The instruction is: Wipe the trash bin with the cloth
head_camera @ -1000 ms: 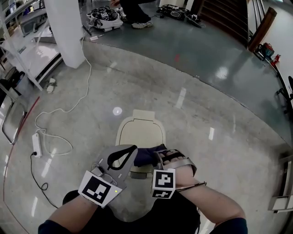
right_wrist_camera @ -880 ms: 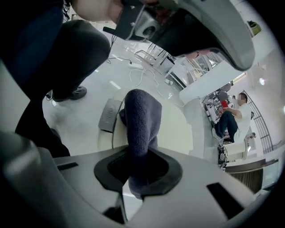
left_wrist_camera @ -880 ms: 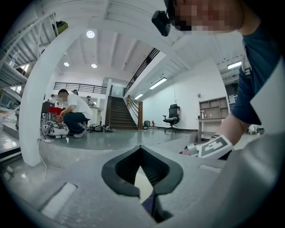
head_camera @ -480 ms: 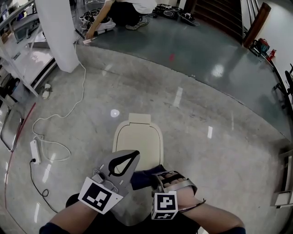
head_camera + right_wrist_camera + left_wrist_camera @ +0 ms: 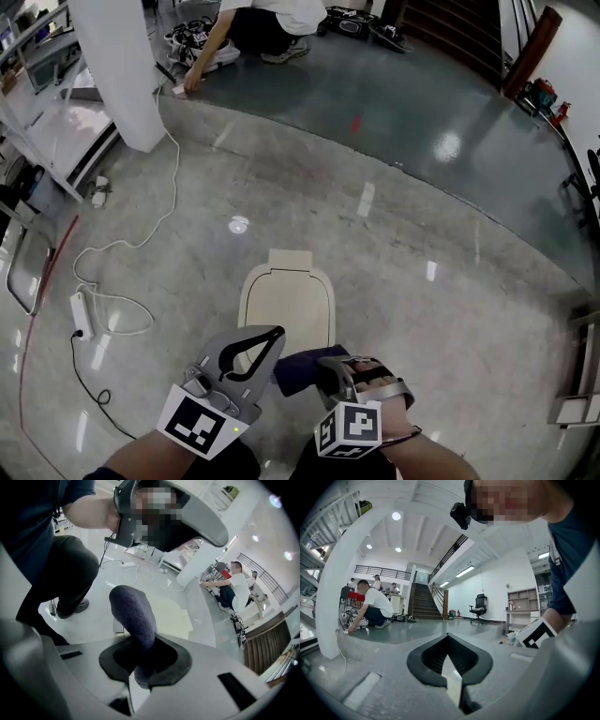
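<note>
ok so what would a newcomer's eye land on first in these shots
The cream trash bin stands on the polished floor in the middle of the head view, right in front of the person holding the grippers. Just below it, the right gripper is shut on a dark blue cloth, and the left gripper beside it is shut on nothing. At the top edge, a crouching person reaches toward the floor.

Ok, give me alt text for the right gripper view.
The right gripper is shut on a dark blue cloth that sticks up between its jaws. Beyond it, a cream trash bin stands on the pale floor.
</note>
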`<state>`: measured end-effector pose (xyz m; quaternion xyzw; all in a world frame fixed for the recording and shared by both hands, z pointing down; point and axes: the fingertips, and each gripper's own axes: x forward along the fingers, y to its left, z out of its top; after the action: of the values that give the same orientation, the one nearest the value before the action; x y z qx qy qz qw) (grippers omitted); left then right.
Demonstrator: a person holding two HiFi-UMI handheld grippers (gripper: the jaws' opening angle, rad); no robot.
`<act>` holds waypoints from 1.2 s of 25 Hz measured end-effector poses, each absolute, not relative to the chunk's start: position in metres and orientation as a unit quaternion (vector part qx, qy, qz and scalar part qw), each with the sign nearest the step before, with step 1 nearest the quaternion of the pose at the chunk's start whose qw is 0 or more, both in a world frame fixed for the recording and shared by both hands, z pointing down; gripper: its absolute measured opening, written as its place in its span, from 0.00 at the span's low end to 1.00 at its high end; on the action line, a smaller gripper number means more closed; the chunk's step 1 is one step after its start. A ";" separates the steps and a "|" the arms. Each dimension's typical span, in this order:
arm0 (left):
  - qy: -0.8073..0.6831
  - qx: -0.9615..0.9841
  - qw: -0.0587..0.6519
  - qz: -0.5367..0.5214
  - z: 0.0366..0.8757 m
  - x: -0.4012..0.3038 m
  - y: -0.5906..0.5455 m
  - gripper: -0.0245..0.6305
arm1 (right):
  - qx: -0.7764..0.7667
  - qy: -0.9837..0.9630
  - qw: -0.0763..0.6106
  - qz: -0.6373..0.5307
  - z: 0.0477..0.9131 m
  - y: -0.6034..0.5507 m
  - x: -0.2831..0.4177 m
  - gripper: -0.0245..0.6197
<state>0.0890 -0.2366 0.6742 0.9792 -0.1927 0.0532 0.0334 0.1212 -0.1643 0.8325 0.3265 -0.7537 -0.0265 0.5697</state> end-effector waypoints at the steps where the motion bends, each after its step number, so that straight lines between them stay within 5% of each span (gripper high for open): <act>1: -0.193 0.979 0.037 0.057 0.663 0.087 -0.236 0.03 | 0.335 -0.756 0.562 -0.021 0.820 -0.163 0.120 0.12; 10: -0.199 0.974 0.075 0.073 0.526 0.056 -0.228 0.03 | 0.360 -0.763 0.534 0.044 0.688 -0.141 0.100 0.12; 18: -0.152 0.985 -0.022 0.072 0.363 0.025 -0.195 0.03 | 0.381 -0.767 0.511 0.072 0.545 -0.129 0.083 0.12; 30: -0.117 0.989 0.001 0.087 0.219 0.013 -0.096 0.03 | 0.382 -0.792 0.470 0.074 0.363 -0.068 0.052 0.12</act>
<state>0.0127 -0.0957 0.2187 0.9894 -0.1166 0.0870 0.0005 0.0524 -0.0676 0.3626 0.3823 -0.7920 0.0738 0.4703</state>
